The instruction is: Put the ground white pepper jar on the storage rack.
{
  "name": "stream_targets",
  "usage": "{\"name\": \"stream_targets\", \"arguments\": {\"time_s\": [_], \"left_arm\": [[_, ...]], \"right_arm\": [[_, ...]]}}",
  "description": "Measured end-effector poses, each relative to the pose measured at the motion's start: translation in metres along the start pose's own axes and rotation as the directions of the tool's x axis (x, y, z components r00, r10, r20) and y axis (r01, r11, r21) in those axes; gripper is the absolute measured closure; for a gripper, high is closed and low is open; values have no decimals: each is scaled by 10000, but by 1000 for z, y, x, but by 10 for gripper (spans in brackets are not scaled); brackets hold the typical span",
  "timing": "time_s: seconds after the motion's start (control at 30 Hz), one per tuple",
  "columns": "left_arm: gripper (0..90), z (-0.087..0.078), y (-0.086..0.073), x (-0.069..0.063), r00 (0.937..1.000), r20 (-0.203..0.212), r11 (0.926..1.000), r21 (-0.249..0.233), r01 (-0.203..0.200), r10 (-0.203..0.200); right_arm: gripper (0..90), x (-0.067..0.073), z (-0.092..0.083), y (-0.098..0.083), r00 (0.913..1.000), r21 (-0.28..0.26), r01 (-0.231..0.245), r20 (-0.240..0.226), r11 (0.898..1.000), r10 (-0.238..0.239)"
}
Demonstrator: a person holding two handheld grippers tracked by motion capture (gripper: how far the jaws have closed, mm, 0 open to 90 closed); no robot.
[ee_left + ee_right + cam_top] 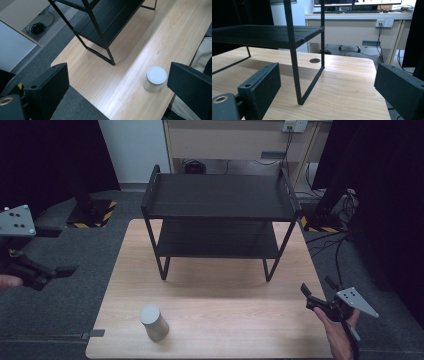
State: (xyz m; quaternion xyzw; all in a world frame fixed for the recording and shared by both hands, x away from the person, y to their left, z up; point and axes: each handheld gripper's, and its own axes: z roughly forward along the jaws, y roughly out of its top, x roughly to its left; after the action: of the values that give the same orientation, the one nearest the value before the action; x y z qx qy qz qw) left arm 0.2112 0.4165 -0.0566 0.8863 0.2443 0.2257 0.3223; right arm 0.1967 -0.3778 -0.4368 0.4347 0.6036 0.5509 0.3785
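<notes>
since both grippers hang off the desk (210, 330) with nothing between their jaws, we judge the step in hand to be the reach for the jar (154, 322), which stands upright near the desk's front edge, toward its front-left corner, well apart from the black shelf rack (220, 200) at the back. our left gripper (62, 270) hovers beyond the left edge over the grey carpet, jaws spread wide and empty; in the left gripper view the jar (155, 79) sits just inside the far jaw, so we are off-centre. our right gripper (306, 294) waits past the right edge near the front-right corner, jaws also wide apart, looking at the rack's leg (295, 72). the left one is nearer, so we would use it: swing it in until the jar's pale lid lies midway between the jaws, come down level so the pads meet the side wall below the lid, and close gently, since the smooth round wall may slip or tip.
</notes>
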Motion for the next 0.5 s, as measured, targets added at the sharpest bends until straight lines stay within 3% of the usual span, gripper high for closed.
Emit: {"name": "stream_targets", "arguments": {"time_s": [0.23,0.5], "left_arm": [[31,0,9,-4,9996,177,9994,245,-227,223],[32,14,19,-8,9970,557,9954,757,-581,539]], "right_arm": [[68,-1,-1,0,10000,-22,33,-5,10000,-33],[69,-1,-2,-1,10000,-72,1,37,10000,0]]}}
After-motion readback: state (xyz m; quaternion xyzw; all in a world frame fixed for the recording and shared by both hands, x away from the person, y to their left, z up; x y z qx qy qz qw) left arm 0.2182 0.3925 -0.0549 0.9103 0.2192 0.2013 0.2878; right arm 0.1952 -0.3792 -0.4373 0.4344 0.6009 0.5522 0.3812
